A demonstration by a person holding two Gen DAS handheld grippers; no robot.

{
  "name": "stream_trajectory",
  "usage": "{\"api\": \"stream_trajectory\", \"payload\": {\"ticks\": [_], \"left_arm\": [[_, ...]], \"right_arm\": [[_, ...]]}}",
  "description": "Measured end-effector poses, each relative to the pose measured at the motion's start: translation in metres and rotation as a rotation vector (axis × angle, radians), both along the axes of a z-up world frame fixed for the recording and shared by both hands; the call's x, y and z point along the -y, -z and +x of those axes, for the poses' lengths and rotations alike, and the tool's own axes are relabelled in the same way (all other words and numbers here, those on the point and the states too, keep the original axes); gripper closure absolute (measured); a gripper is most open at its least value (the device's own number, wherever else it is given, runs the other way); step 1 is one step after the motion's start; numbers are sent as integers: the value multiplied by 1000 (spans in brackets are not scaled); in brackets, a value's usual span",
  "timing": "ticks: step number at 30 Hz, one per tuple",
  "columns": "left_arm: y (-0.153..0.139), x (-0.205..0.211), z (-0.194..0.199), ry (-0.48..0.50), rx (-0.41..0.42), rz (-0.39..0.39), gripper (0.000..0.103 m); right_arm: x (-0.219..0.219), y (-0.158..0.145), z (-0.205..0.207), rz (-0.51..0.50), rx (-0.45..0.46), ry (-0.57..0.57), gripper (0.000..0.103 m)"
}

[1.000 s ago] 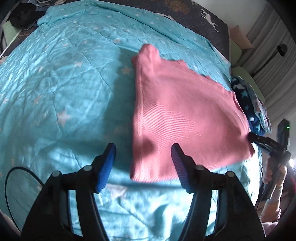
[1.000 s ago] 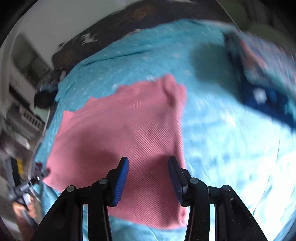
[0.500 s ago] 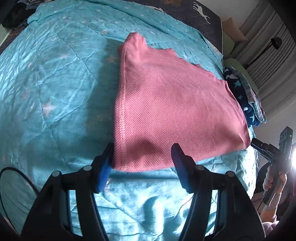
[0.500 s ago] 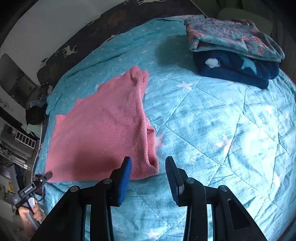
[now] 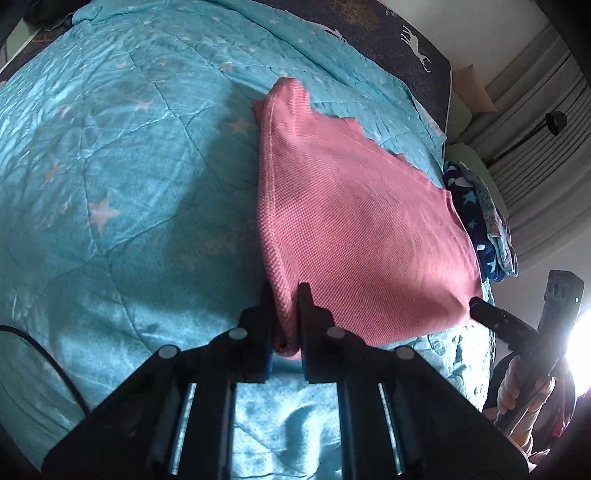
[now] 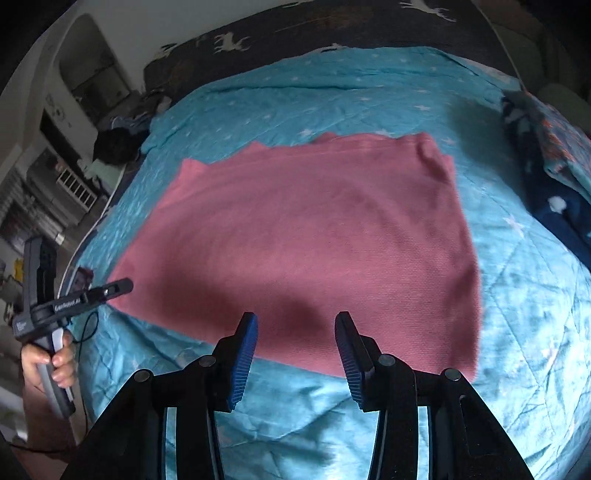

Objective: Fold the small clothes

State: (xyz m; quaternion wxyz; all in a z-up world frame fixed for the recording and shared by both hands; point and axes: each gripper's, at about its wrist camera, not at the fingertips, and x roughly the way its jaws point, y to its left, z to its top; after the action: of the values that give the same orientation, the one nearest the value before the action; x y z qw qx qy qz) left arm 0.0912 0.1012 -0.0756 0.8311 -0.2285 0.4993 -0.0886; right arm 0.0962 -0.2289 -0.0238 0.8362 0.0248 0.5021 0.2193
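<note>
A pink knitted garment [image 5: 354, 229] lies spread flat on a turquoise star-patterned quilt [image 5: 110, 177]. My left gripper [image 5: 284, 306] is shut on the garment's near left corner, with fabric bunched between the blue pads. In the right wrist view the same garment [image 6: 303, 236] fills the middle. My right gripper [image 6: 295, 332] is open and empty, its fingertips over the garment's near edge. The left gripper also shows in the right wrist view [image 6: 122, 286] at the garment's left corner. The right gripper shows in the left wrist view [image 5: 480, 308] beside the garment's right corner.
A stack of folded clothes, navy with stars and a floral piece on top [image 6: 546, 155], lies at the quilt's right edge; it also shows in the left wrist view [image 5: 484, 221]. A dark deer-print cover [image 6: 332, 33] runs along the far side. Shelves and clutter [image 6: 55, 177] stand left of the bed.
My left gripper moved in and closed on the garment's near left corner. My right gripper swung left from the garment's right corner to face its near edge, still open.
</note>
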Motion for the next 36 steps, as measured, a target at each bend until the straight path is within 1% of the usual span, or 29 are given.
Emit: {"api": "stream_trajectory", "payload": {"ticks": [1,3,5,6,8,10,11,14,17,20,25,29,31,32,33,34,36], "left_arm": [[0,-1,1,-2,-4,-15,90],[1,-6,2,-16,-13,-53,90],[2,-13,3,-46,-21,-84,90],[0,-18,3,-66,-19,-83,90],[-4,-24,0,-90,-8,-68,86],[-11,-29,-2,-96,8,-45,70],[-12,-30,-2,-96,12,-35,67],[-16,-38,3,-95,13,-7,66],[-18,-49,11,-105,14,7,66],[-21,-60,15,-128,22,8,66],[-19,-76,13,-142,26,2,66],[-15,-86,10,-161,13,-2,66],[-14,-90,9,-167,14,-6,66],[-14,-91,9,-167,16,-7,66],[-15,-93,10,-165,17,-8,66],[-16,-93,11,-162,18,-9,65],[-17,-92,18,-143,16,-9,65]], "right_arm": [[-13,-1,-3,-23,19,-40,57],[-41,-5,-10,-65,69,-129,51],[-67,-7,-16,-99,105,-208,50],[-80,-7,-19,-121,120,-241,50],[-104,-6,-26,-165,156,-301,50],[-126,-4,-33,-201,187,-371,50],[-136,-3,-37,-221,205,-408,50],[-167,3,-48,-290,257,-510,50],[-196,12,-58,-345,291,-587,50],[-215,19,-58,-389,328,-594,50],[-231,27,-41,-401,310,-566,50],[-247,37,-31,-429,329,-545,50],[-251,39,-26,-423,327,-511,51],[-249,37,-23,-397,314,-487,62],[-244,35,-18,-368,296,-461,84],[-238,33,-13,-338,275,-429,93],[-224,25,-4,-258,240,-378,96]]}}
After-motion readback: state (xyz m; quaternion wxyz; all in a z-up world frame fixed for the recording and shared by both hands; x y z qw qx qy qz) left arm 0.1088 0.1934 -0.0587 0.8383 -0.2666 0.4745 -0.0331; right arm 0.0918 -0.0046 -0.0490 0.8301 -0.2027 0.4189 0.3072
